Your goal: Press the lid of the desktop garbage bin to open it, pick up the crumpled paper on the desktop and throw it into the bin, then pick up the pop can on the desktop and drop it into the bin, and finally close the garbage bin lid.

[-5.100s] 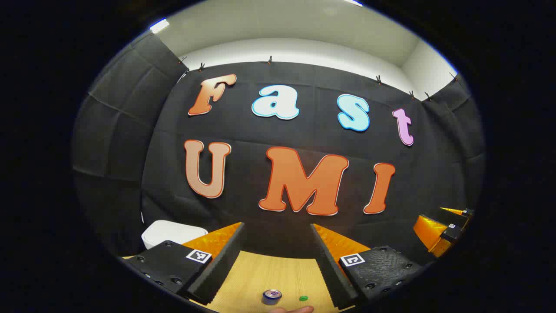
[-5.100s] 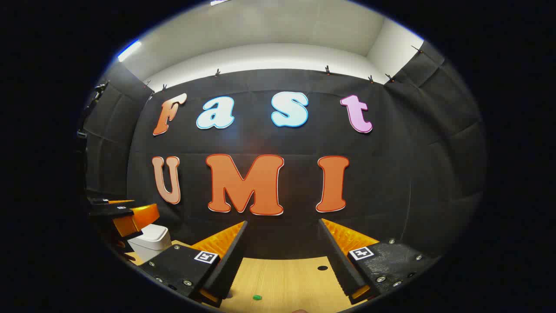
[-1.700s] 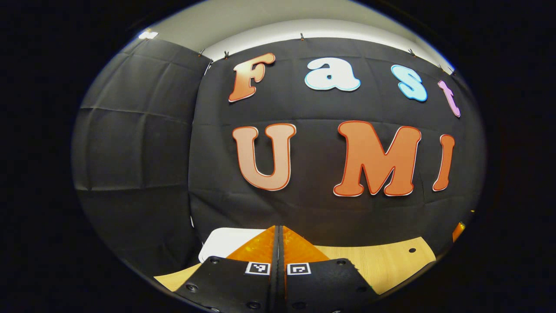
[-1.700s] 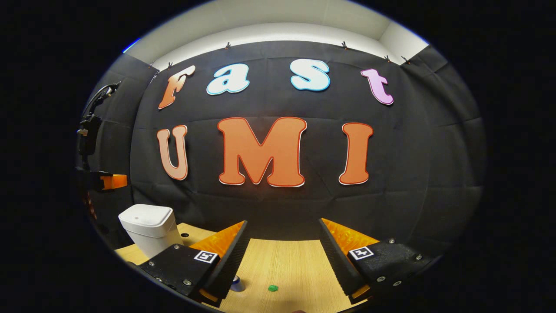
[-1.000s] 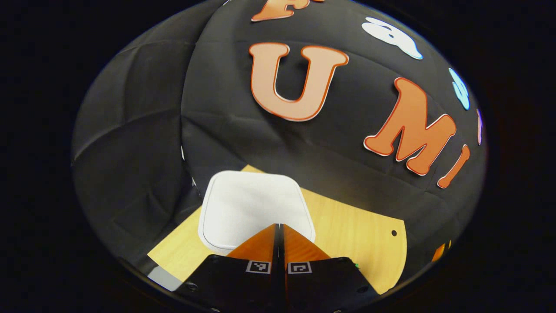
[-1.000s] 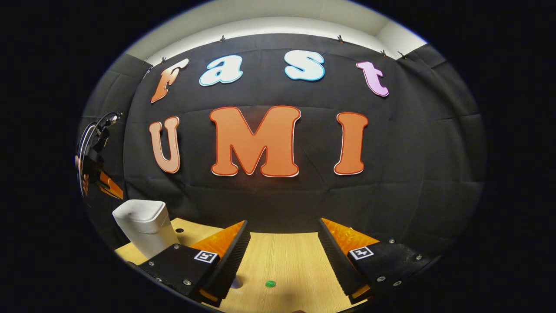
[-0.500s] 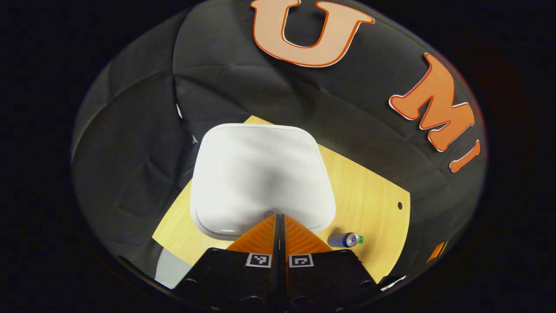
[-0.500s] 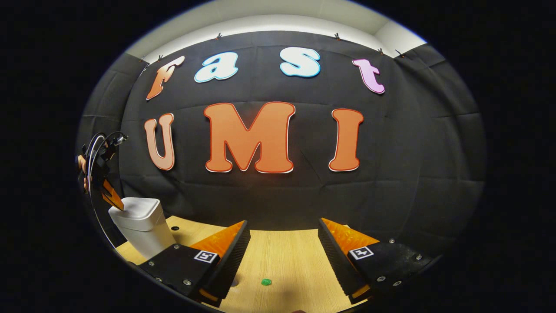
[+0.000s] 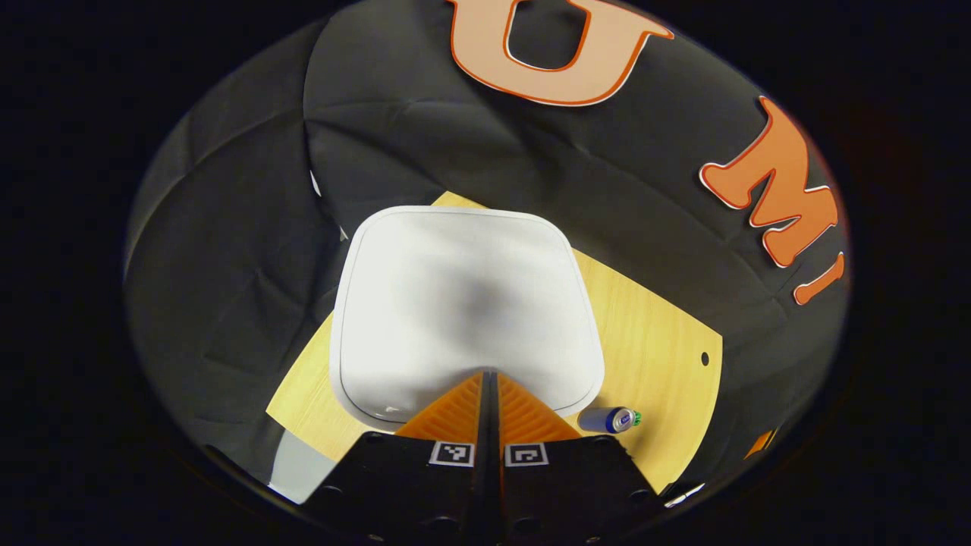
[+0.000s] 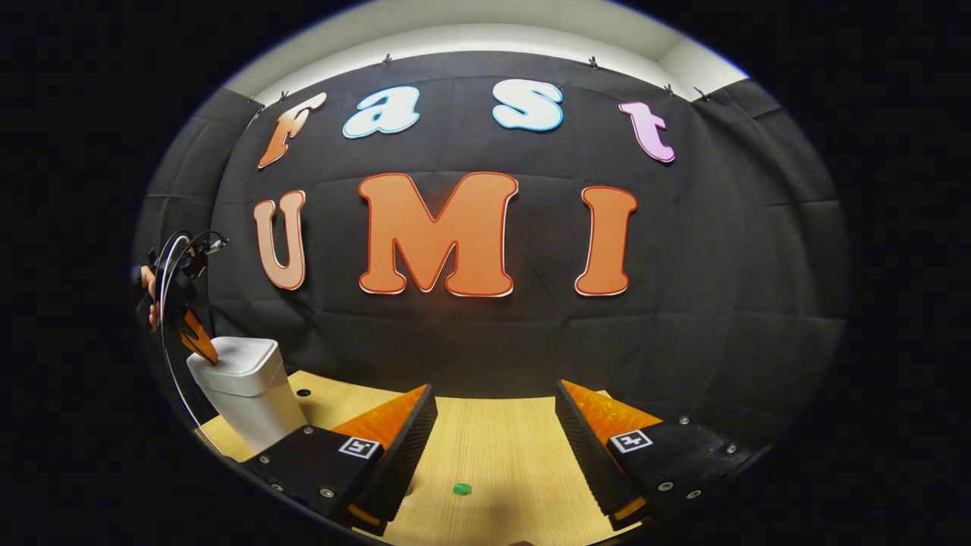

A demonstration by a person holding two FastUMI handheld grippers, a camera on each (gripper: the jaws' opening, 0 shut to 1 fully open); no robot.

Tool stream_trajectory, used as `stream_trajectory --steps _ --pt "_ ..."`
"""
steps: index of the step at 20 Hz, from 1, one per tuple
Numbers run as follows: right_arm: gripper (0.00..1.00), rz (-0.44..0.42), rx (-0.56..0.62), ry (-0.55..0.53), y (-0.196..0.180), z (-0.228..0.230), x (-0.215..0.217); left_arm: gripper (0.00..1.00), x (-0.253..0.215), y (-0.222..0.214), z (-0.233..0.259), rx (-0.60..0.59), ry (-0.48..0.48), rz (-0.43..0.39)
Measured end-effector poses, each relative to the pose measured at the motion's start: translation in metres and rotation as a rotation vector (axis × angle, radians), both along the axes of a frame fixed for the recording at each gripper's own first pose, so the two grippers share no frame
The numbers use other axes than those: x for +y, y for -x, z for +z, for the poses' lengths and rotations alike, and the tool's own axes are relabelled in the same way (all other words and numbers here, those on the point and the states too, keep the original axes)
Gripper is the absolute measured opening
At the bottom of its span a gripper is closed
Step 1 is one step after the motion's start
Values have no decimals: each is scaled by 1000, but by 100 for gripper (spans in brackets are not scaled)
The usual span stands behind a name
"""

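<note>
In the left gripper view the white bin's lid [image 9: 455, 296] lies flat and shut, seen from above. My left gripper [image 9: 487, 375] is shut with nothing held, its tips resting on the lid's near edge. A blue pop can [image 9: 607, 418] lies on its side on the table to the lid's right. In the right gripper view the white bin [image 10: 246, 390] stands at the far left with the left gripper [image 10: 206, 356] touching its top. My right gripper [image 10: 493, 447] hangs open above the wooden table [image 10: 516, 455].
A small green object [image 10: 460, 489] lies on the table between the right gripper's fingers, and it also pokes out beside the can [image 9: 637, 416]. Small holes [image 9: 705, 357] mark the tabletop [image 9: 652, 334]. Black cloth walls close off the back and left.
The left gripper has tipped downward and dropped onto the bin lid, tips now at its near edge. The right gripper has stayed nearly still and open.
</note>
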State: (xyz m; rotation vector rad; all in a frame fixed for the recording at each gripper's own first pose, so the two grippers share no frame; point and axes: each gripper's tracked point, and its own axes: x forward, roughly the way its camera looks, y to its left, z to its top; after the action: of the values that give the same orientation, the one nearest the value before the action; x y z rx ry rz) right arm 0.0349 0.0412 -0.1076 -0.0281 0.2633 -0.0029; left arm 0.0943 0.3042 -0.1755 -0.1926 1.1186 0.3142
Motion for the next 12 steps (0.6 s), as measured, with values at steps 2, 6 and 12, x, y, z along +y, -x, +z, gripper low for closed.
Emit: stream_trajectory --steps 2,6,12 --pt "94 -1 -5 -13 -2 1 1 1 -3 -2 3 -10 -13 -19" --pt "94 1 -8 -18 1 4 -2 0 6 -9 29 -117 -87 -15" --pt "94 32 -27 -8 6 11 6 0 -22 2 77 -159 -140 -77"
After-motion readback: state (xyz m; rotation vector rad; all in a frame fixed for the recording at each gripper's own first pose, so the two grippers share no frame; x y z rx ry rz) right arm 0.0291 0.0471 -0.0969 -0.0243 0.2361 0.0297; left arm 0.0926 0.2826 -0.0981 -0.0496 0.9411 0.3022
